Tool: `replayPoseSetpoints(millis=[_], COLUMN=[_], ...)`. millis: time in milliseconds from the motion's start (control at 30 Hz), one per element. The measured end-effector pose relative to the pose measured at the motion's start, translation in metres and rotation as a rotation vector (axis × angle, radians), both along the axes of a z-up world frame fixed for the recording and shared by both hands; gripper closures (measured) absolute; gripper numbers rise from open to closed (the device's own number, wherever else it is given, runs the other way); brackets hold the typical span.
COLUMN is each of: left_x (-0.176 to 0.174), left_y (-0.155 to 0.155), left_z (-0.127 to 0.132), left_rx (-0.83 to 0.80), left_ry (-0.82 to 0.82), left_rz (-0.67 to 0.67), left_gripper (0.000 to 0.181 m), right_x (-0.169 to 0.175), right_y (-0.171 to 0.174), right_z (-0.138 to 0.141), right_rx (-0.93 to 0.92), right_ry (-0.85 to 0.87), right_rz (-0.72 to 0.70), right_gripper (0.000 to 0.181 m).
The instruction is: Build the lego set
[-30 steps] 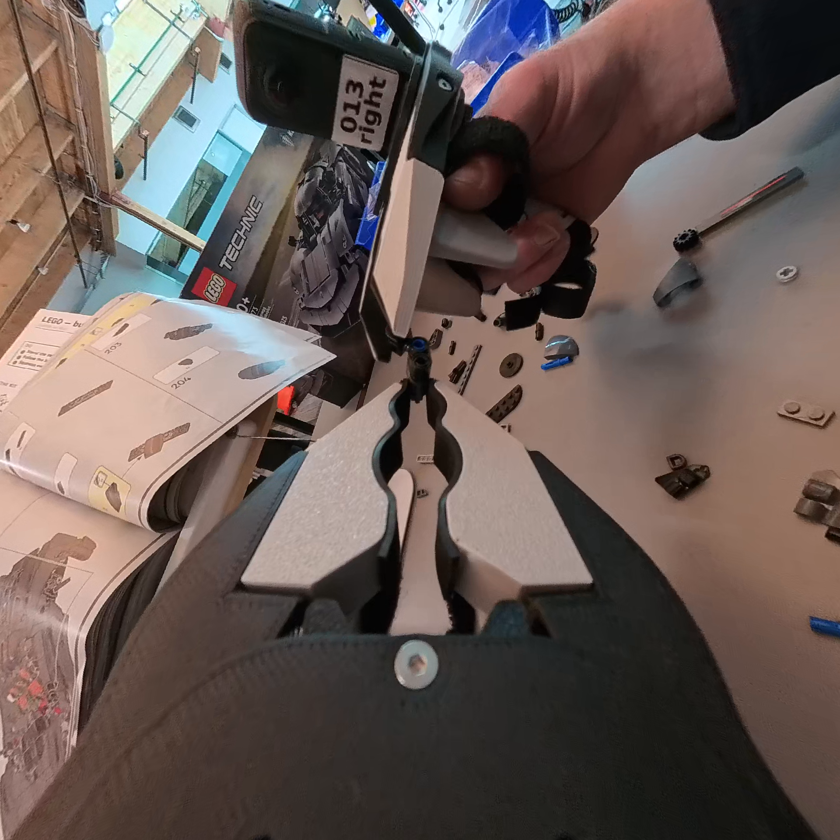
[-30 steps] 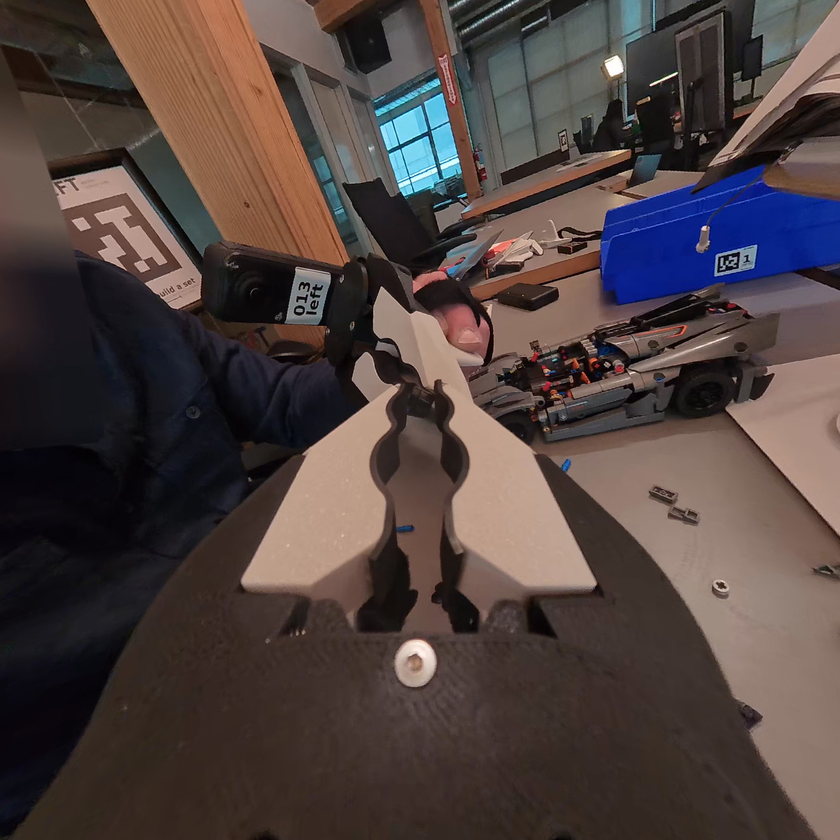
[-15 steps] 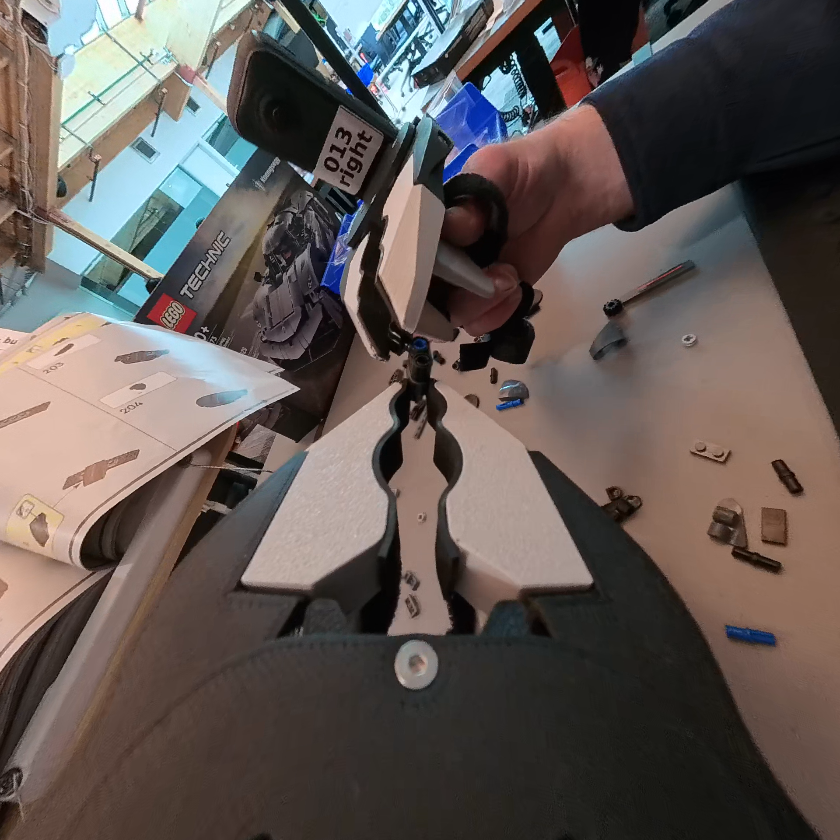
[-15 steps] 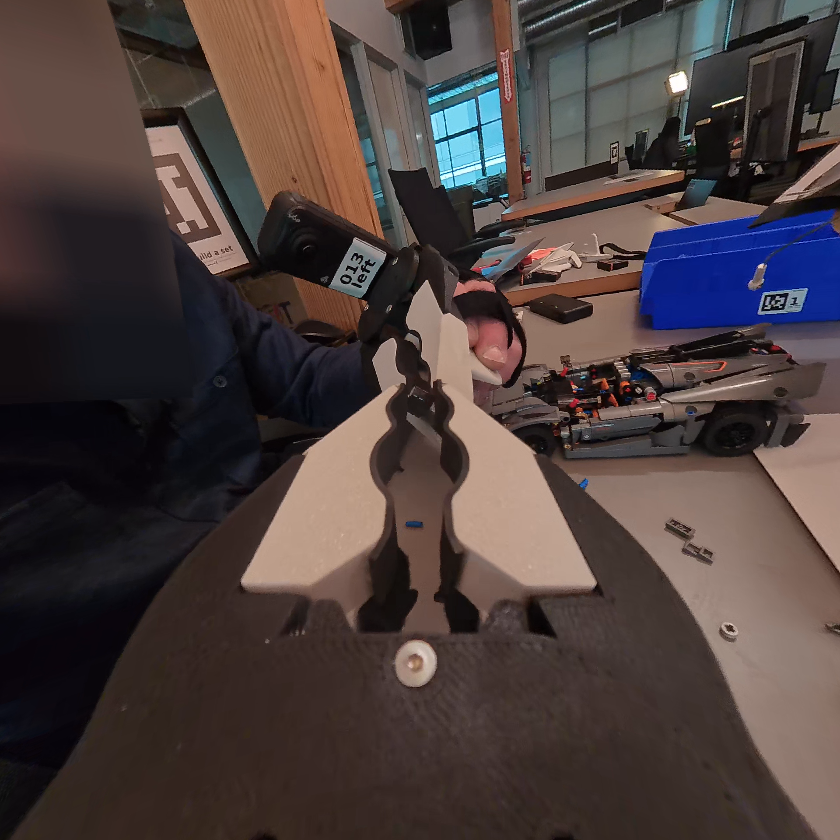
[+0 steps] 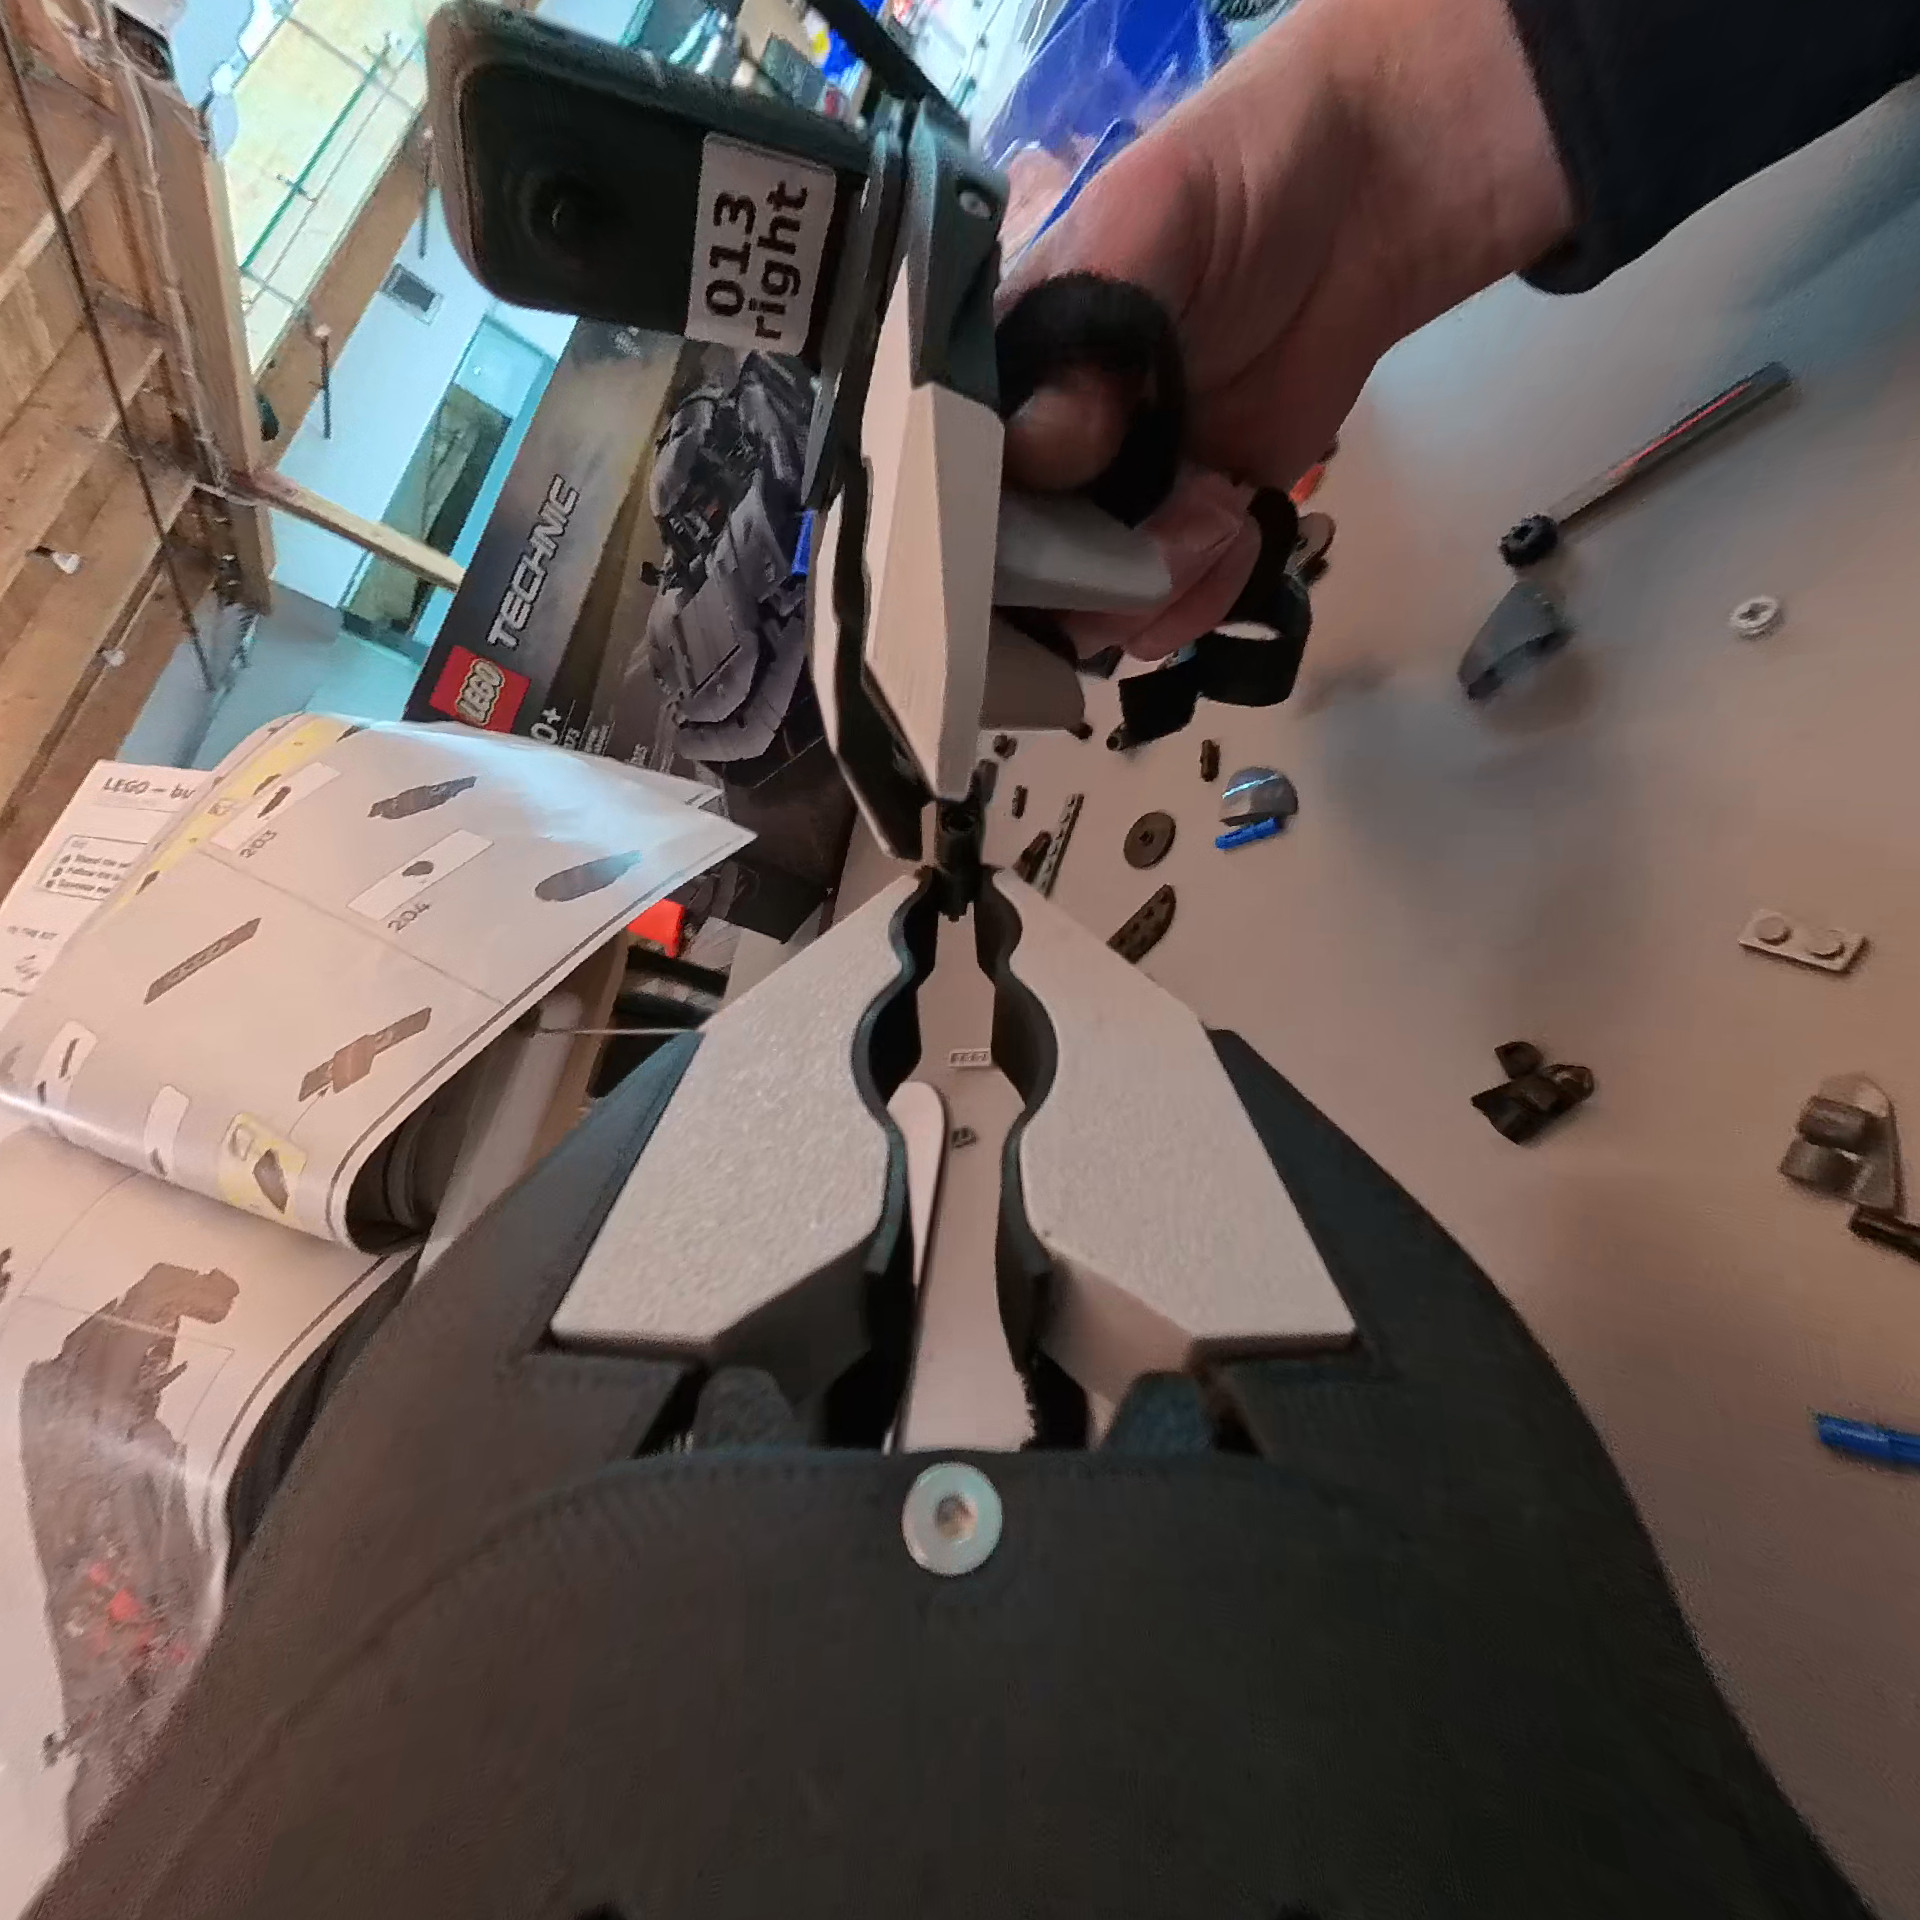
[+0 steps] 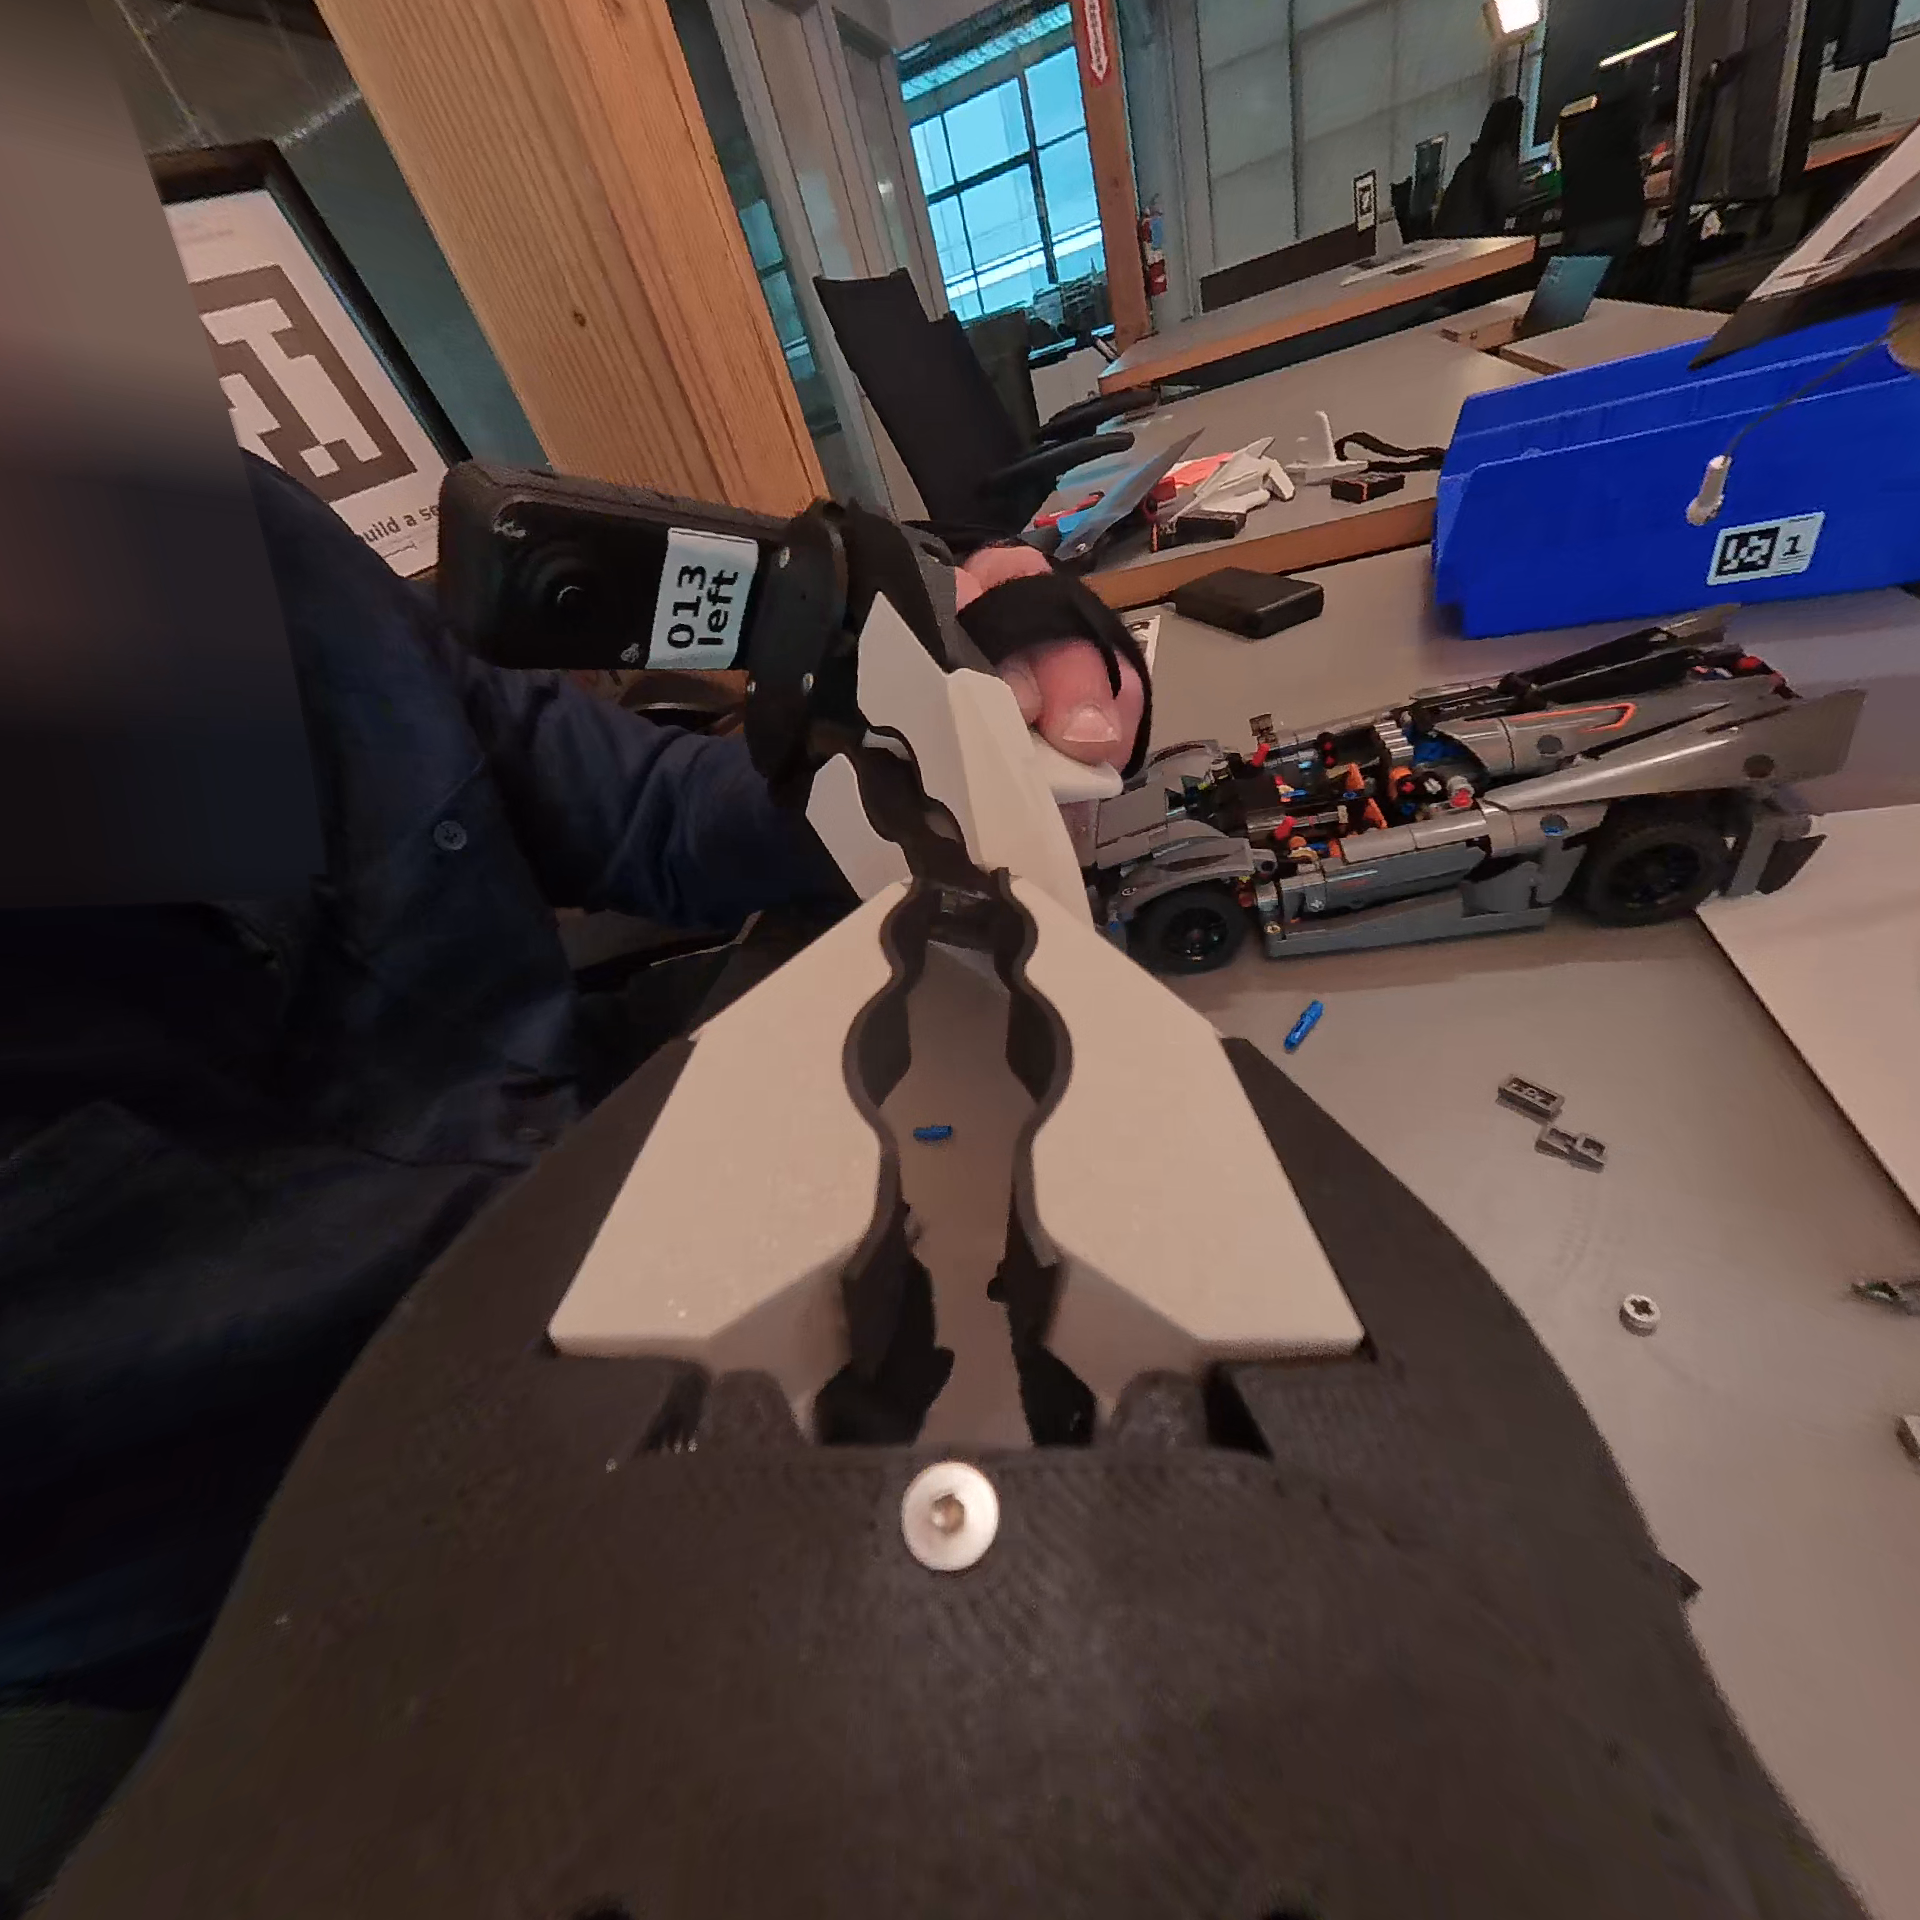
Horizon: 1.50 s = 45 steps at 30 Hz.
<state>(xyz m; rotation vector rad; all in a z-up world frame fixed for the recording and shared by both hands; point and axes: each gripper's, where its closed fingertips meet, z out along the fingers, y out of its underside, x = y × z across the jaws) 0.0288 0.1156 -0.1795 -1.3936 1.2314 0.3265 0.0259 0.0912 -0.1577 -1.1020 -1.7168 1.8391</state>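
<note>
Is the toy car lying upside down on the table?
No, the toy car stands upright on its black wheels on the grey table.

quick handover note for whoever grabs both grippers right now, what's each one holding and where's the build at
Left gripper: shut on the lower end of a small black pin piece, held up off the table.
Right gripper: tip to tip with the left, shut on the upper end of the same piece.
Lego car: largely assembled, standing on the grey table in front of the blue bin.
Loose parts lie scattered on the table; the instruction booklet lies open to the left.
Left to do: finish this small join, then fit it to the car.
</note>
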Motion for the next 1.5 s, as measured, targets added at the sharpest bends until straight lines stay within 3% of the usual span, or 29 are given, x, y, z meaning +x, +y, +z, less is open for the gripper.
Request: replayPoseSetpoints(millis=[167, 300, 567, 867, 1100, 1500], left_x=[0.006, 0.016, 0.01, 0.009, 0.009, 0.002], left_y=[0.003, 0.0, 0.002, 0.002, 0.005, 0.012], left_z=[0.003, -0.003, 0.002, 0.005, -0.001, -0.01], left_rx=[0.05, 0.067, 0.068, 0.037, 0.044, 0.022], left_ry=[0.031, 0.074, 0.007, -0.089, -0.034, 0.0], left_rz=[0.072, 0.056, 0.043, -0.002, 0.021, 0.074], left_gripper=[0.177, 0.177, 0.177, 0.177, 0.177, 0.177], right_x=[0.009, 0.017, 0.018, 0.015, 0.012, 0.006], right_y=[0.004, 0.001, 0.008, 0.005, 0.007, 0.014], right_z=[-0.001, -0.004, -0.001, 0.0, -0.006, -0.015], right_rx=[-0.01, -0.01, -0.025, -0.006, 0.009, 0.054], right_ry=[-0.015, -0.023, -0.013, -0.011, -0.05, -0.074], right_rz=[0.018, 0.059, 0.033, 0.021, -0.002, -0.06], right_gripper=[0.163, 0.165, 0.154, 0.157, 0.166, 0.167])
